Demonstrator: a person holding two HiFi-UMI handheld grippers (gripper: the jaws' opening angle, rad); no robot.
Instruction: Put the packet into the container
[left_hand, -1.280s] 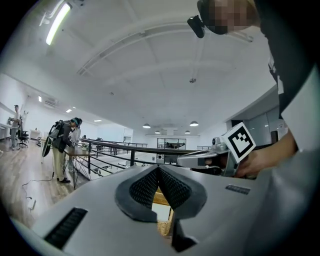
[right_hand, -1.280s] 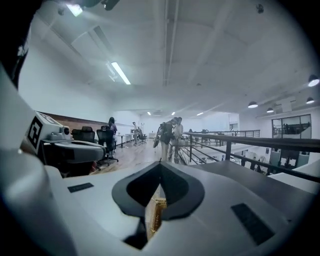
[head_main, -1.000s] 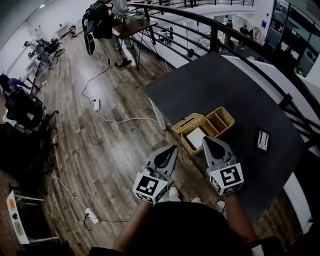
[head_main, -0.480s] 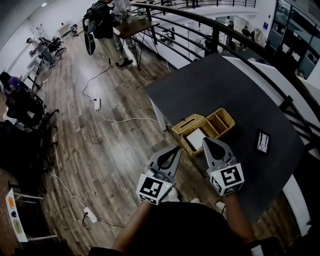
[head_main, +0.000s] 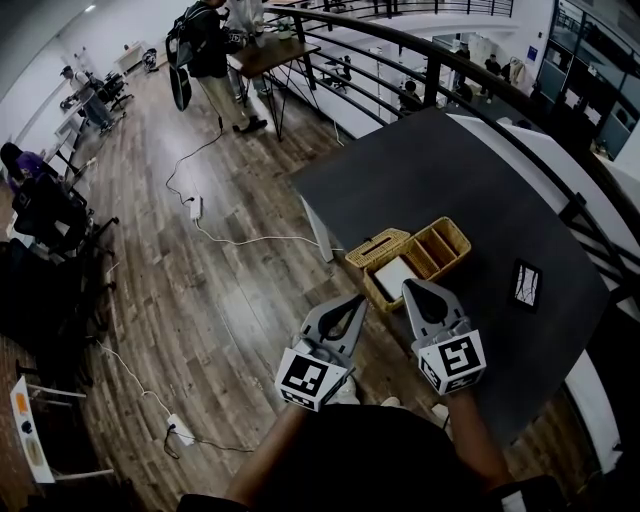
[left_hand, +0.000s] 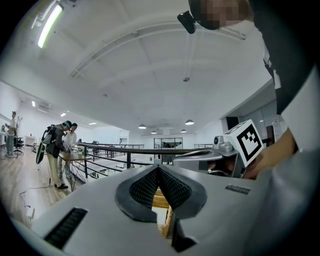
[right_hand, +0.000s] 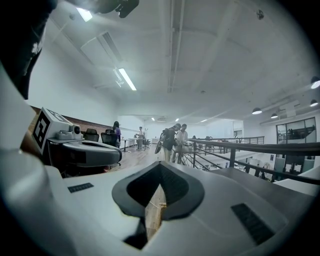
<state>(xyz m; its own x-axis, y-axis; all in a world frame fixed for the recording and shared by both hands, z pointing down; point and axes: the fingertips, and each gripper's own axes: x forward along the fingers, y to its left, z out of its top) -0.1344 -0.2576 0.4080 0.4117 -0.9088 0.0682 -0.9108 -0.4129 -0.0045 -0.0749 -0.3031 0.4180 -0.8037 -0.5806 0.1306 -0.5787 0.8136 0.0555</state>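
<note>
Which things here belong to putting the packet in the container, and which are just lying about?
Job: basket; dark flat thing, apparently the packet, on the table; left gripper and right gripper, both shut and empty.
Lying about: floor cable; power strip; far table.

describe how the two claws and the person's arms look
The left claw and right claw are pale grey wedge-shaped shells tapering to a point, with black ribbed pads. Behind them the left cube and right cube are white with black square markers. No cables show. The person wears a dark top.
</note>
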